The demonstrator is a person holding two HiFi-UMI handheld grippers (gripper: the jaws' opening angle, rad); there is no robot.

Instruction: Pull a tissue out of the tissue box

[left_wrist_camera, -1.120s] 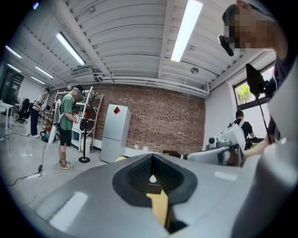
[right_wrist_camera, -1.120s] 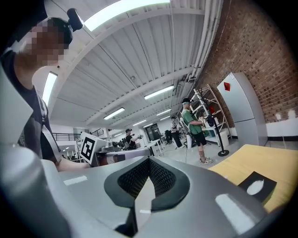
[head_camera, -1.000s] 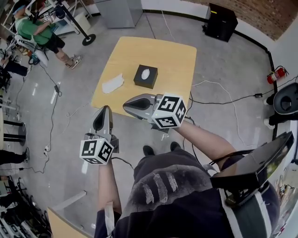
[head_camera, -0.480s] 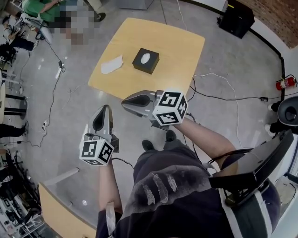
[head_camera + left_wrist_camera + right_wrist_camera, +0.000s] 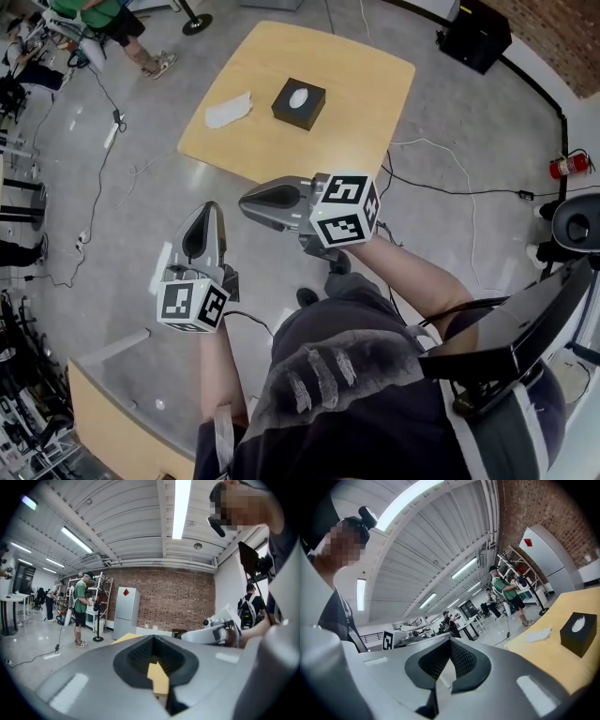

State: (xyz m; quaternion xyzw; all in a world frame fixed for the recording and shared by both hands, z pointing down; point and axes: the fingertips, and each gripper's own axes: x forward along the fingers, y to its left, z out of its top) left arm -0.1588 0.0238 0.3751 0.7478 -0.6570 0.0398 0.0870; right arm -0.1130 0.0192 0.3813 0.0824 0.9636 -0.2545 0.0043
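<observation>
My left hand-held gripper (image 5: 208, 212) and right hand-held gripper (image 5: 249, 197) hang mid-frame, jaws together and empty: the black square tissue box (image 5: 299, 101) on the tan tabletop (image 5: 361, 80), upper centre, seems beyond reach.

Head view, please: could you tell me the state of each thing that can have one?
left claw: shut, nothing in it.
right claw: shut, nothing in it.
tissue box: upright on the table, untouched, a tissue poking from its slot.
loose tissue: lying on the table, apart from the box.
</observation>
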